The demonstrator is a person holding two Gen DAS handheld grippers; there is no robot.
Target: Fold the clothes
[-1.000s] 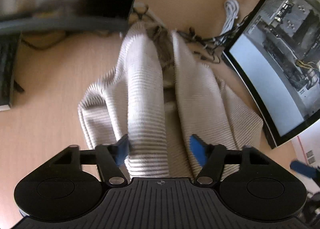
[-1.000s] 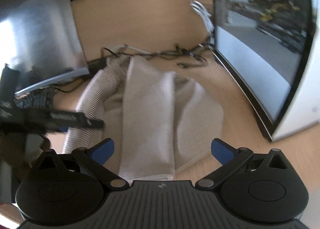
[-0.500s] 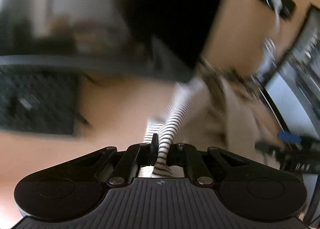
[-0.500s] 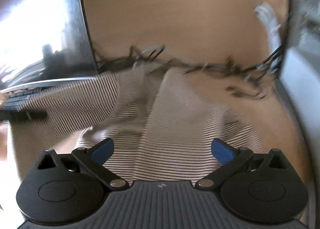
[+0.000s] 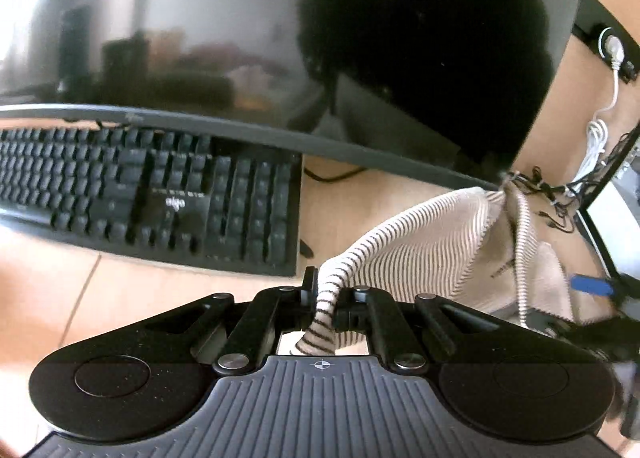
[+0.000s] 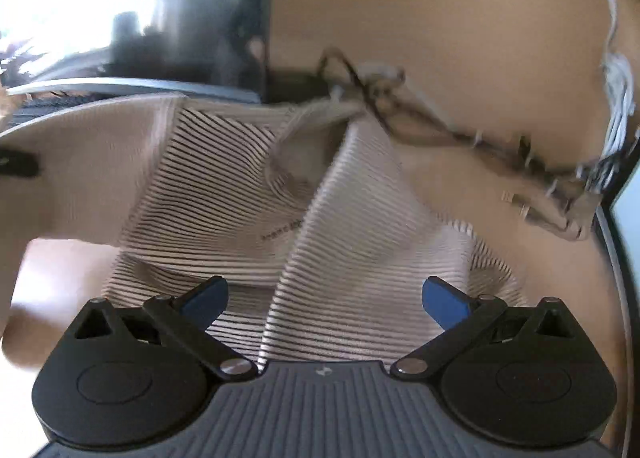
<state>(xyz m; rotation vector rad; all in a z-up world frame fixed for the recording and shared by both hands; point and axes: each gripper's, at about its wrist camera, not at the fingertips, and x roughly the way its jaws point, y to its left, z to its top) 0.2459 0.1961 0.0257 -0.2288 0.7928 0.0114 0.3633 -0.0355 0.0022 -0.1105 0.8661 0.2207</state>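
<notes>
The striped shirt [image 5: 436,234] is lying bunched on the wooden bench [image 5: 340,197], between the dark monitor [image 5: 280,37] and a second screen at the right, with one corner lifted off the surface. I am pinching that corner in the left claw [image 5: 326,298], its jaws pressed tight on a twisted rope of cloth, while the right claw [image 6: 324,296] is hovering low over the middle of the shirt [image 6: 340,242] with its blue fingertips [image 6: 444,302] spread wide and gripping nothing.

I am judging the step as drawing this corner out to spread the cloth before folding. To do it well I am thinking of pulling slowly and level, away from the cables [image 6: 480,145], because the far end of the shirt is sitting right against that tangle and could drag it along. The right claw could be pressing or catching the opposite edge so the cloth is stretching flat rather than sliding. The keyboard [image 5: 148,193] is lying just beside my pull path, so I am keeping the corner raised above it.

The right view is blurred, so I am not telling whether cloth and cables are really snagged. The near hem is hiding under both claw bodies, and a small printed label on the shirt is too smeared to read
</notes>
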